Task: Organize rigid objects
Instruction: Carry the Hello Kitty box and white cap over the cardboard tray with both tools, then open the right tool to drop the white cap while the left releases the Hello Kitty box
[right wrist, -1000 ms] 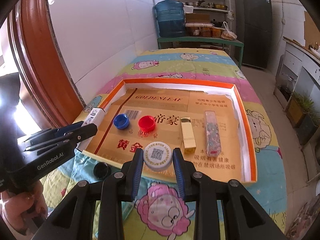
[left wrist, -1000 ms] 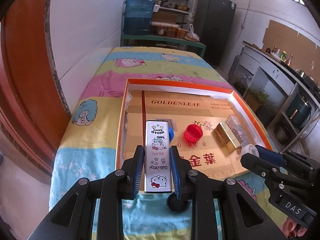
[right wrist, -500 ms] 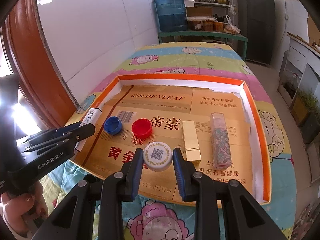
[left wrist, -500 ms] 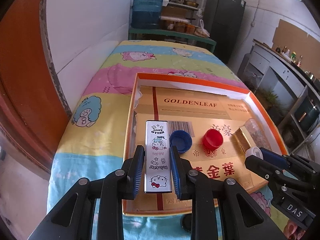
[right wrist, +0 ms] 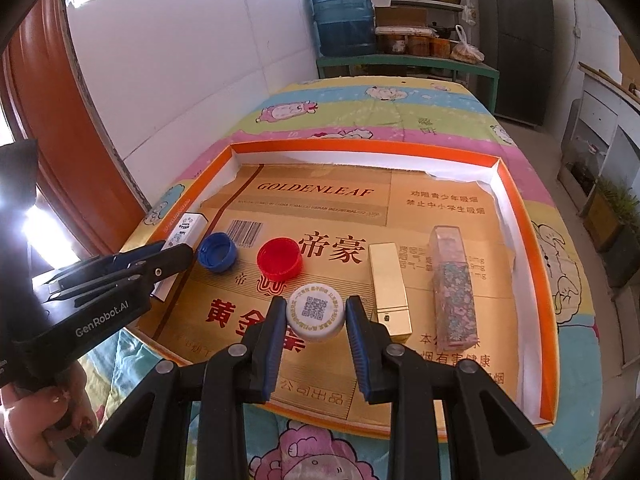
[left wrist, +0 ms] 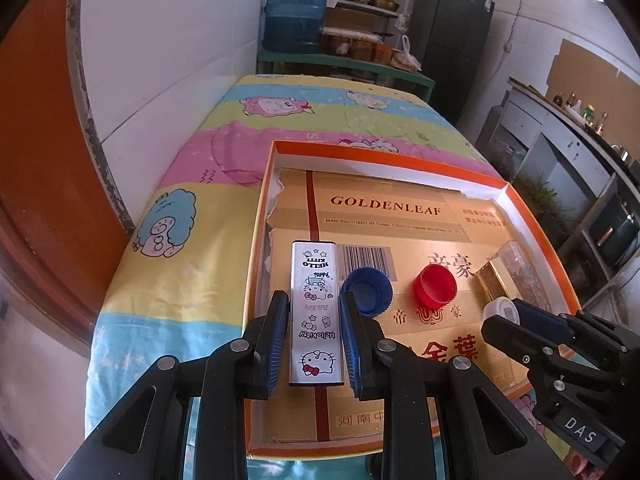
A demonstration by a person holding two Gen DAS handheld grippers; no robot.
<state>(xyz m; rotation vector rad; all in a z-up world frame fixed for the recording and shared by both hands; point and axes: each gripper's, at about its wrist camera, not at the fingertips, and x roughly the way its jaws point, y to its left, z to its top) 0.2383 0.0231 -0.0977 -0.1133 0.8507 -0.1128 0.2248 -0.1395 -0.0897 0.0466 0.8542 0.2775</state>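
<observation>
Both hands have come in low over the orange tray (right wrist: 516, 208); left gripper (left wrist: 314, 340) clenched on the Hello Kitty case (left wrist: 316, 312), right gripper (right wrist: 316, 330) on the white cap (right wrist: 316, 312), ready to set down

Just right of the left gripper (left wrist: 314, 316), the blue cap (left wrist: 368, 291) crowds its right finger; red cap (left wrist: 435, 289) sits further right. Ahead of both grippers, the tray (right wrist: 360, 145) floor lies bare up to the far wall. Right of the right gripper (right wrist: 316, 314), the gold box (right wrist: 389, 286) sits just beside, glitter box (right wrist: 454, 284) past it. Tray's left wall stands close on the left gripper's left.
</observation>
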